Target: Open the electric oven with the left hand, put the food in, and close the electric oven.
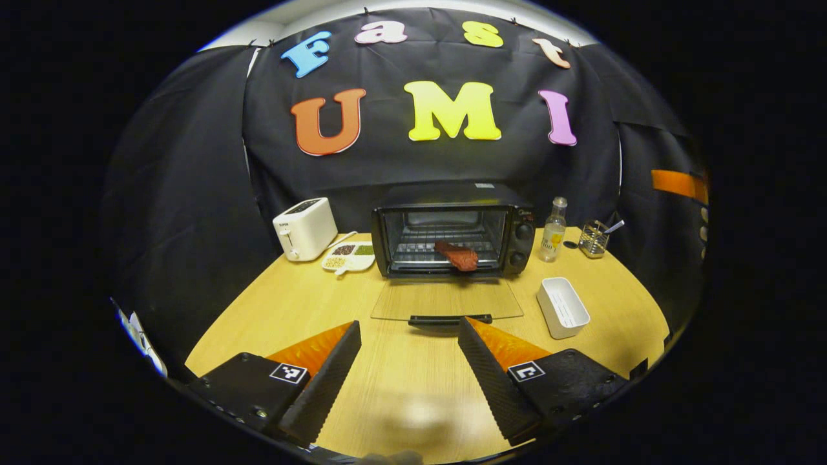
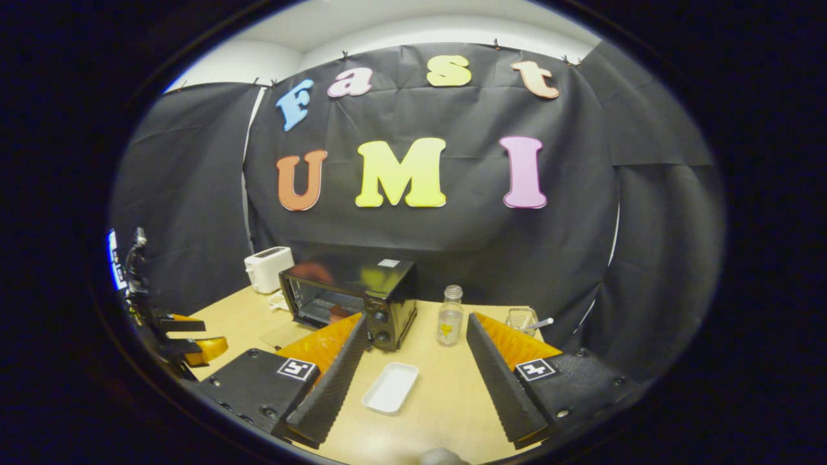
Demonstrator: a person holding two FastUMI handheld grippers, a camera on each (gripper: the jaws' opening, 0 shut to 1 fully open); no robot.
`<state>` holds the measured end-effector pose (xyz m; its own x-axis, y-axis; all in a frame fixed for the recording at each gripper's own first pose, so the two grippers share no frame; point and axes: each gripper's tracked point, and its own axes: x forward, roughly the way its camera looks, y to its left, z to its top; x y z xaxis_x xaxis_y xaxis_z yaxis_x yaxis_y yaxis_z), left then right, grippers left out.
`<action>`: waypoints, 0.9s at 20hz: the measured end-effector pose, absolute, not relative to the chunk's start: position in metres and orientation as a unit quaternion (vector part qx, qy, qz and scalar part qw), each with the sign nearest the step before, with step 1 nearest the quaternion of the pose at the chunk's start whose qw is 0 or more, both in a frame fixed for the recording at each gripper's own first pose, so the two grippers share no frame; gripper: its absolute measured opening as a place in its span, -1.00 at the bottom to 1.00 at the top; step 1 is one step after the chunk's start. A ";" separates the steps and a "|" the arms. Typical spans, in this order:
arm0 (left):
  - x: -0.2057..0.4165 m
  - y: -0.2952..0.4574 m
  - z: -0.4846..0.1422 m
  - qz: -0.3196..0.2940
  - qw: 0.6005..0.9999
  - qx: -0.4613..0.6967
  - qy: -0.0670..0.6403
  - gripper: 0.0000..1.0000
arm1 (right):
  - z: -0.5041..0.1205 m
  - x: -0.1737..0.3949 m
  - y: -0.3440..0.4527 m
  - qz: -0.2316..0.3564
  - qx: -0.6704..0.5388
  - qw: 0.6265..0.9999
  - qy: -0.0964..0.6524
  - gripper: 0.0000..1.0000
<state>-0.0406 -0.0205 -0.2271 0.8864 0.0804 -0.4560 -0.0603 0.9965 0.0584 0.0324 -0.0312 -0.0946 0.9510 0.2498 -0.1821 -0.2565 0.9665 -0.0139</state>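
Above the wooden counter [image 1: 400,381], the left tongs [image 1: 409,332] and right tongs [image 2: 417,326] both hung spread wide, holding and touching nothing. One electric oven [image 1: 452,229] stood beyond the left tongs, its glass door [image 1: 446,300] lowered flat, one piece of food [image 1: 457,256] on its rack. One white tray [image 2: 390,387] lay between the right tongs' fingers.

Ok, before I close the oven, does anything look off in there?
Yes: the food lies skewed at the front right of the rack, its near end poking past the rack's front edge over the open door's hinge line. It may catch when the door closes. Nothing looks spilled on the table.
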 end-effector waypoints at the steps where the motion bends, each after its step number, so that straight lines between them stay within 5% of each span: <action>1: -0.040 -0.029 -0.237 0.040 0.968 0.025 0.246 0.94 | -0.093 0.028 -0.045 0.130 -0.017 0.987 0.090 0.95; 18: 0.045 -0.065 -0.371 -0.031 0.946 0.033 0.322 0.94 | -0.060 -0.041 -0.106 -0.041 -0.001 0.991 0.125 0.96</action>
<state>0.0452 -0.0646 -0.3709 0.7912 -0.0370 -0.6105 0.0797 0.9959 0.0430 -0.0407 -0.1062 -0.0597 0.9655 -0.0823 -0.2470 0.0817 0.9966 -0.0125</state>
